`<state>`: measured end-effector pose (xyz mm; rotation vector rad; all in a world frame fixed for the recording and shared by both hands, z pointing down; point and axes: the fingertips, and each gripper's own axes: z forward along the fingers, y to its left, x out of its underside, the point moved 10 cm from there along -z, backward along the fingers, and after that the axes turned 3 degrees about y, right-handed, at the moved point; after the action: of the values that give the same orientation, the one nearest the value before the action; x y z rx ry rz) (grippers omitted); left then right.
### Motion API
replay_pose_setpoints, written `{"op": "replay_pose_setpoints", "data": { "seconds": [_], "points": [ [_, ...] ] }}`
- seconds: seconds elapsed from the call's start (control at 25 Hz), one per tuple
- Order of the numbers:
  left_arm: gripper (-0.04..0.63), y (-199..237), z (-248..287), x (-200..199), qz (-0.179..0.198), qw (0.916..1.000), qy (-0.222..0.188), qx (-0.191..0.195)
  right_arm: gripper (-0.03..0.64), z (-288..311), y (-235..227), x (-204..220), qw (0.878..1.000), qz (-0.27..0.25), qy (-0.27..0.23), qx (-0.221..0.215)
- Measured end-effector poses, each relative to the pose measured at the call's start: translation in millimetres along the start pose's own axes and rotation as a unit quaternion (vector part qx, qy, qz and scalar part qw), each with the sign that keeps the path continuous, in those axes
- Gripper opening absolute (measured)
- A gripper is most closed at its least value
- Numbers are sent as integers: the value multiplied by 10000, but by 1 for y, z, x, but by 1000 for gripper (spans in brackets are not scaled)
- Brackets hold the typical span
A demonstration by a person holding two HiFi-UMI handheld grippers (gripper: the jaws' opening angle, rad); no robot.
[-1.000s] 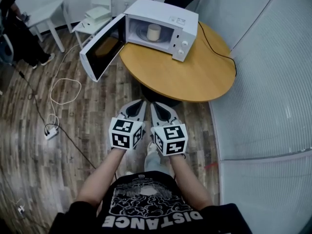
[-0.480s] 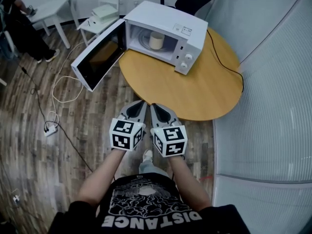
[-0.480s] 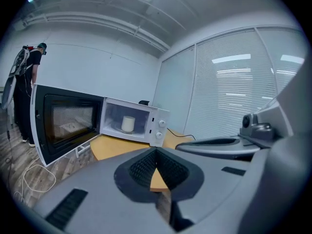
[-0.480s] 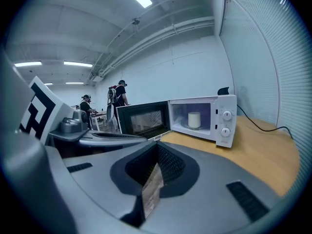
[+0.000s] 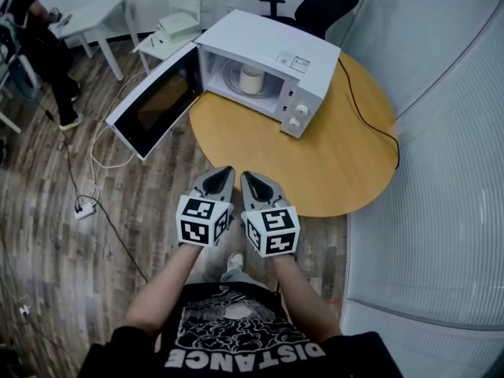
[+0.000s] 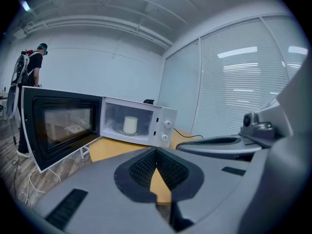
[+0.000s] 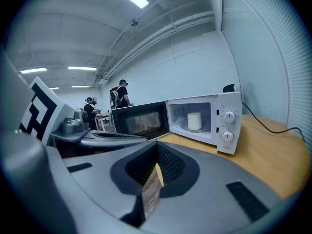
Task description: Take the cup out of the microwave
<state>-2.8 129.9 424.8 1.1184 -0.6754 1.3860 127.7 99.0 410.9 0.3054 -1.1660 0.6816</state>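
Your left gripper (image 5: pixel 223 173) and right gripper (image 5: pixel 247 176) have fingers together, empty, just short of the round wooden worktop's (image 5: pixel 339 160) edge. Ahead, across open worktop, the cream cylindrical cup (image 5: pixel 250 78) stands inside the open white microwave (image 5: pixel 272 42).

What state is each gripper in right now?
Left gripper: jaws closed, holding nothing.
Right gripper: jaws closed, holding nothing.
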Motion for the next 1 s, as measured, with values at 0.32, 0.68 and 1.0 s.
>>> {"op": "replay_pose_setpoints", "data": {
  "seconds": [0.32,0.68,1.0],
  "points": [
    [9,-3,24,-8,38,10000,30,39,15,5,-24,-5,10000,20,-30,80],
    [11,18,66,-22,48,9992,24,384,15,34,-47,-17,9991,59,36,410],
    [11,55,109,-43,148,9971,60,741,15,81,-60,-35,9975,129,77,688]
  ]
}}
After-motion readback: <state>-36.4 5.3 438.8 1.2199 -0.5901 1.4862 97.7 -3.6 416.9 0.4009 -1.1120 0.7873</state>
